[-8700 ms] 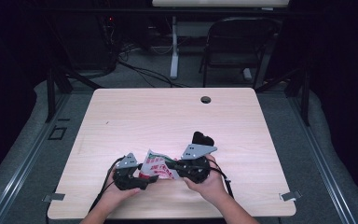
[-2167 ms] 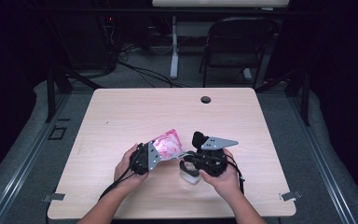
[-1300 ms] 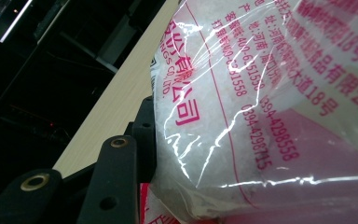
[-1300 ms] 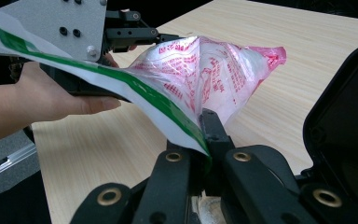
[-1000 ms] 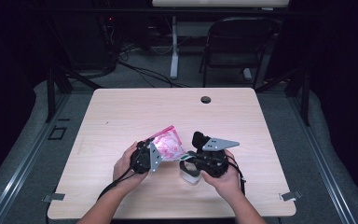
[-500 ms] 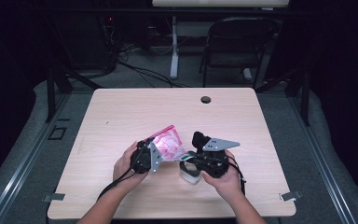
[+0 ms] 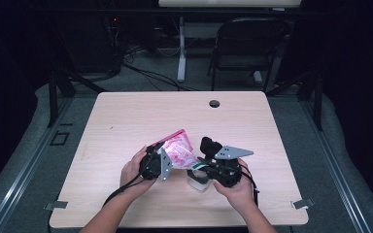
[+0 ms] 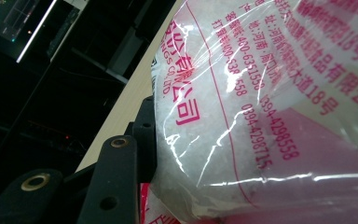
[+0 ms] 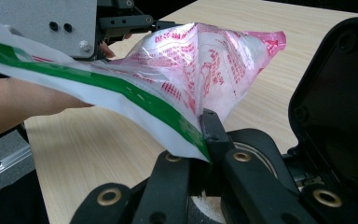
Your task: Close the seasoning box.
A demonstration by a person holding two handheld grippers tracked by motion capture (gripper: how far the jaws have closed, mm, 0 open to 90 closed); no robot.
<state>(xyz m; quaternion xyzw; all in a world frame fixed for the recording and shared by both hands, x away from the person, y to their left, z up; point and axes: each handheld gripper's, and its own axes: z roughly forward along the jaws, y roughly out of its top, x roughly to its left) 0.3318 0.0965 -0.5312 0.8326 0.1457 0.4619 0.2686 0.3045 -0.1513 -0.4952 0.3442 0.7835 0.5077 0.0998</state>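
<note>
Item: clear plastic bag with pink print, holding white granules (image 7: 177, 151), held above the table's near middle, tilted toward a small white cup (image 7: 197, 178).

Left gripper (image 8: 144, 135): I have its jaws grasping the bag's body.

Right gripper (image 9: 204, 154): clenched on the green-striped edge (image 9: 121, 88).

Light wooden table (image 7: 126, 116): beneath.

Risk: I judge the thin film may slip or tear, spilling granules past the cup.

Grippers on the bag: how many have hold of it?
2: left gripper clamps the bag at its body; right gripper pinches its green-striped edge, above a white cup.
</note>
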